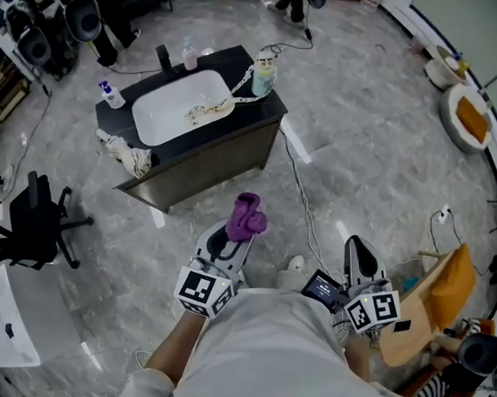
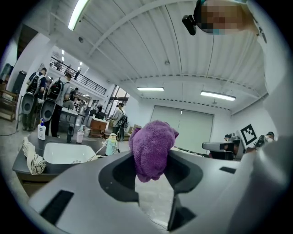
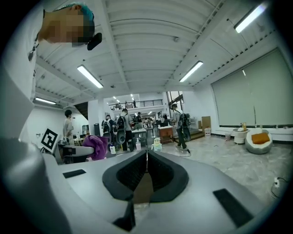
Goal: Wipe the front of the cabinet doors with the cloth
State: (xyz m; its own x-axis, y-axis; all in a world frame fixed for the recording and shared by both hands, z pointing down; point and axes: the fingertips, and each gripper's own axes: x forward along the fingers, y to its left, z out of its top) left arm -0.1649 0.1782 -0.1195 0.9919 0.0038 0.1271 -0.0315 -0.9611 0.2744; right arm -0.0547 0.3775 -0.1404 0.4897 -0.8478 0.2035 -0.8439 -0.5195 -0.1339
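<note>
The room is bright all over. Light comes from long lamps (image 2: 77,14) on the ceiling. The shiny floor (image 1: 372,131) shows pale streaks of glare. The white sink (image 1: 180,106) is so bright that it looks washed out. Shadows are soft and faint; the darkest spots are the hollows round the jaws. Both gripper views are round with black corners, and straight lines bend near the edges. The gray parts nearest the camera look fuzzy. The purple cloth (image 2: 153,148) looks sharp. Things far away are small and a bit blurry.
</note>
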